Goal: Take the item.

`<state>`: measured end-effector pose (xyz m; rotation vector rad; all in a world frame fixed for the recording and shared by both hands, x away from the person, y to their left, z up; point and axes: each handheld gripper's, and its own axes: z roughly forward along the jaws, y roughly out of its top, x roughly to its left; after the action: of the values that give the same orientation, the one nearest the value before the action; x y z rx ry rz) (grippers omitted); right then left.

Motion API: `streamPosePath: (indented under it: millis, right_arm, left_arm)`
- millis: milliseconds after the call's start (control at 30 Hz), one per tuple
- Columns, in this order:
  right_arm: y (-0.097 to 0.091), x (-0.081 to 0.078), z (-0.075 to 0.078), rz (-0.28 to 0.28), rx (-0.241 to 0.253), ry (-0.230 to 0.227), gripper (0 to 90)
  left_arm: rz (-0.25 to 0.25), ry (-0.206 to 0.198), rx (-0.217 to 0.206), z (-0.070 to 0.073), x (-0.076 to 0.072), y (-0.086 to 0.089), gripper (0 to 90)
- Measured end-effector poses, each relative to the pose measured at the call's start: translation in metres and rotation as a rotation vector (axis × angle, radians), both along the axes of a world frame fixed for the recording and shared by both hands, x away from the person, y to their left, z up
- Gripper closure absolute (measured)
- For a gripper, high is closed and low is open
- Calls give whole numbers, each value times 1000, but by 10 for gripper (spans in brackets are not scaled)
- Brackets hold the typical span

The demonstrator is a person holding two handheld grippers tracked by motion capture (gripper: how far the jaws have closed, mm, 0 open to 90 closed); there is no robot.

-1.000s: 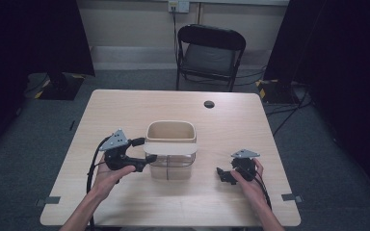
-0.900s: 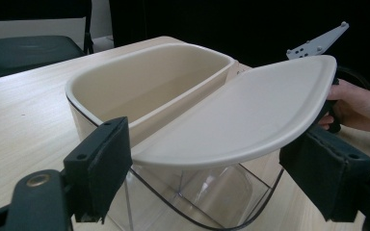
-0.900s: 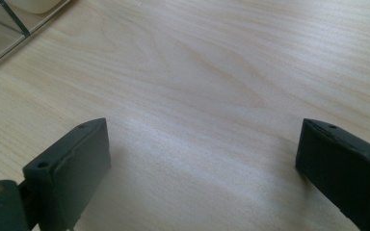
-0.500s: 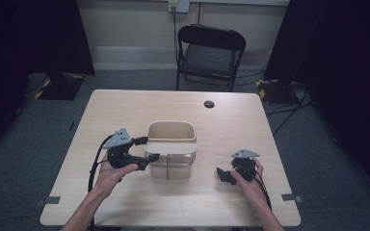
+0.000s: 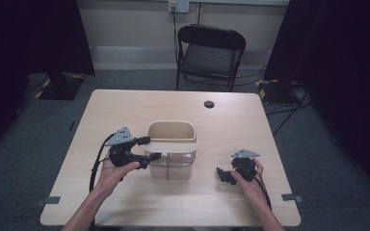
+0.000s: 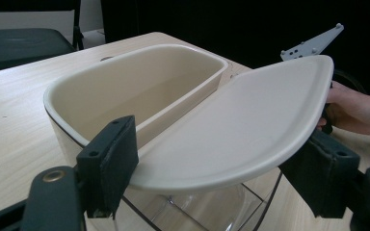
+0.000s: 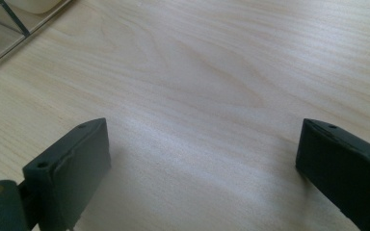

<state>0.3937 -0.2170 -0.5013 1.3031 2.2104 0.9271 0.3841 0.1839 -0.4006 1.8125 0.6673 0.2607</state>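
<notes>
A container (image 5: 171, 130) with a clear body and a cream rim stands mid-table. A cream oval lid (image 5: 173, 147) lies across its near half, leaving the far half of the cream tub (image 6: 139, 82) uncovered. My left gripper (image 5: 149, 147) reaches in from the left. Its jaws have just been closing, and the pads (image 6: 113, 163) now meet the two long edges of the lid (image 6: 236, 130). My right gripper (image 5: 225, 176) rests low over bare wood to the container's right. Its jaws stand wide open (image 7: 202, 168) with nothing between them.
A small black round object (image 5: 209, 104) lies near the table's far edge. A black folding chair (image 5: 211, 48) stands behind the table (image 5: 270, 144). Bare wood lies in front of the container and around the right hand (image 5: 250, 185).
The left gripper's jaws have narrowed onto the lid's left end. The lid, the container and the right gripper stay where they were.
</notes>
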Motion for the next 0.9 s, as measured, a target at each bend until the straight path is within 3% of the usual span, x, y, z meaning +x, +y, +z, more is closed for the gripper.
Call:
streamPosePath:
  millis: [300,733,900]
  right_arm:
    - [0,0,0,0,0,0,44]
    - [0,0,0,0,0,0,44]
    - [0,0,0,0,0,1,44]
  left_arm:
    - [4,13,-24,1,2,-1,256]
    - [7,33,-20,4,4,-2,272]
    - [-1,17,-17,8,5,-4,308]
